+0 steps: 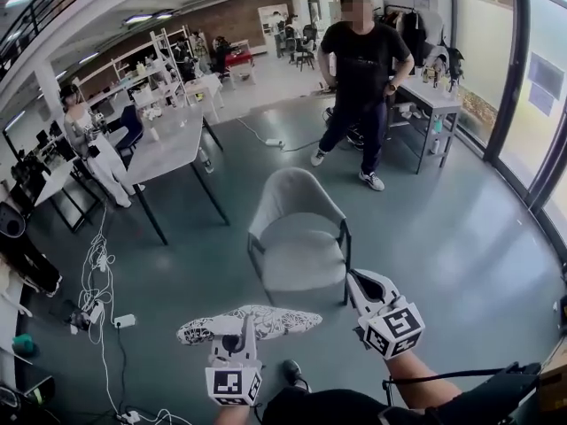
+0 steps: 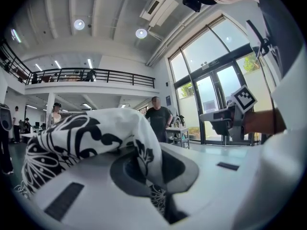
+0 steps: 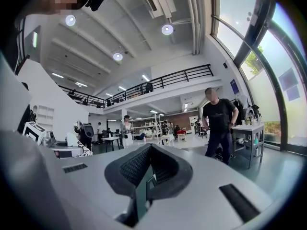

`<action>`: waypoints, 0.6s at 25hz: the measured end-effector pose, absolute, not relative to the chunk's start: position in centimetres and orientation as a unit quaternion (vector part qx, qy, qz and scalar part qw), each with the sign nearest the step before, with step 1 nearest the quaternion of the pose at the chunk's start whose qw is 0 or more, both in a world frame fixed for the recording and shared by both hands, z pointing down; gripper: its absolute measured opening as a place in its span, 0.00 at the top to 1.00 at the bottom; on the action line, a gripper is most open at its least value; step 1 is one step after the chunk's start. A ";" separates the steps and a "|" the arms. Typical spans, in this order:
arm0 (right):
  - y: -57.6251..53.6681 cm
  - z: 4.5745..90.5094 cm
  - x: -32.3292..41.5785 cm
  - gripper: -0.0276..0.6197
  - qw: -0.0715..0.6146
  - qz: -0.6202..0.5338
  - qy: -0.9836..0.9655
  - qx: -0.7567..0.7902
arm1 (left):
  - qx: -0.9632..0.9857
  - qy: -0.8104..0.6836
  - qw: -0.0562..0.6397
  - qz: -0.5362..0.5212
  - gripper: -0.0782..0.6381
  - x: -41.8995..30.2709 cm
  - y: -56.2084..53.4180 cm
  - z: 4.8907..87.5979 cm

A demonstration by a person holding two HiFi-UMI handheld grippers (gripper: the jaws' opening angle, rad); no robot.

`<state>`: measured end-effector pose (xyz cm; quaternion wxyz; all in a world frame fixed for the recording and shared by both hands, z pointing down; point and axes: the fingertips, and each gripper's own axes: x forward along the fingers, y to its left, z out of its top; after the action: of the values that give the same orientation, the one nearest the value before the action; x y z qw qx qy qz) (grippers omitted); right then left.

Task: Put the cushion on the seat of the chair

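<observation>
L gripper (image 1: 241, 326): fingers clamped on edge of patterned cushion (image 1: 276, 322), held level, near grey chair (image 1: 299, 253). R gripper (image 1: 359, 283): fingers together, empty, just beside chair.

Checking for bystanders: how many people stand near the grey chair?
2: a person in black clothes beyond the grey padded chair, by the right table; a person in white at the left tables. Others far back may be hidden.

Chair (image 1: 299, 253) just behind cushion (image 1: 273, 321)
</observation>
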<state>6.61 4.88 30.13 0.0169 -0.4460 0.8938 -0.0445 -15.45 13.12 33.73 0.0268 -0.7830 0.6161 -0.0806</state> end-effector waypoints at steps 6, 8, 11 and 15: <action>0.5 29.8 3.0 0.94 0.010 -0.046 0.897 -0.440 | -0.781 0.616 0.041 -0.095 0.87 -18.6 9.3 33.9; -0.6 29.6 1.9 0.94 0.003 -0.036 0.898 -0.439 | -0.781 0.617 0.038 -0.090 0.87 -19.7 8.1 34.0; -2.1 29.5 0.4 0.94 -0.003 -0.035 0.897 -0.440 | -0.781 0.619 0.026 -0.083 0.87 -21.4 6.4 34.2; -3.9 29.1 -1.5 0.94 -0.007 -0.029 0.897 -0.442 | -0.784 0.615 0.016 -0.080 0.87 -23.1 4.6 34.6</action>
<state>-1.47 -3.89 29.09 -0.0072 -0.4417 0.8966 -0.0294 -23.09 4.58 34.61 0.0163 -0.7842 0.6151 -0.0797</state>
